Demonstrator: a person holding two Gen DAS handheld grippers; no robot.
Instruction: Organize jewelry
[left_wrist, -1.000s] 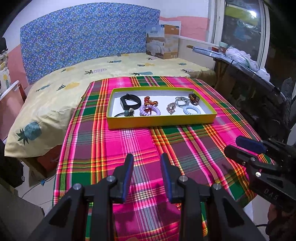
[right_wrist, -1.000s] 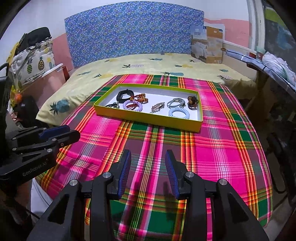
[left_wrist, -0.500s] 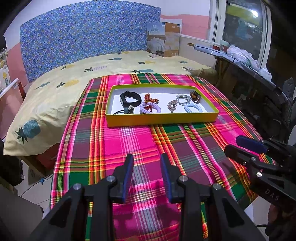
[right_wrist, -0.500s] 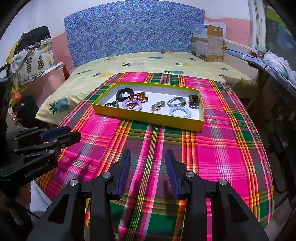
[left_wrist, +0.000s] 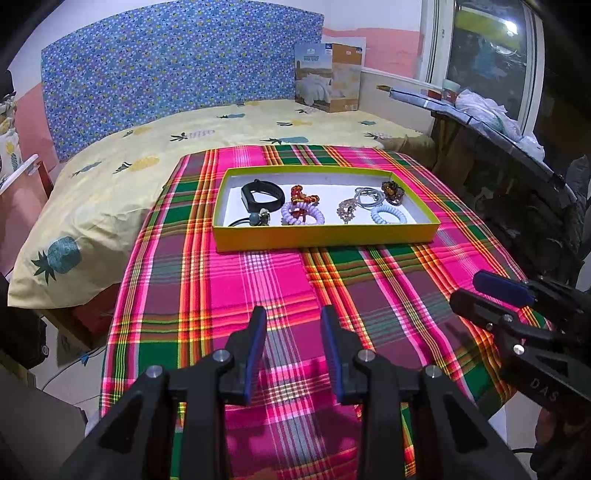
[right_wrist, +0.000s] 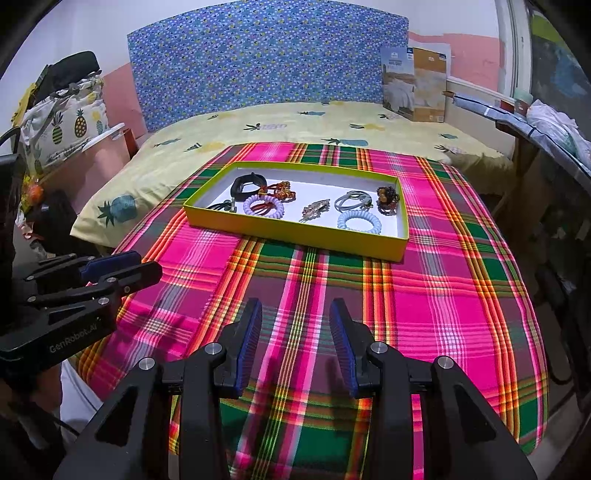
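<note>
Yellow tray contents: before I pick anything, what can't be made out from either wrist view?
- Yellow tray: its near wall hides the floor strip behind it, both views.
- Black hair tie: partly cut off by that wall, left view.
- Brooch: too small to read detail.
- Red-orange bracelet: tangled with the lilac coil.

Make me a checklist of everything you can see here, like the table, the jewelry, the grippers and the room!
Surface: plaid cloth, bare near the grippers.
Job's things: yellow tray holding black band, purple coil tie, blue coil tie, brooch, silver ring loop, amber bead bracelet.
Clutter: nothing seen on the cloth.
Grippers: left gripper open, empty; right gripper open, empty.
Cables: one on the floor.
Surroundings: bed, blue headboard, box, window.
</note>
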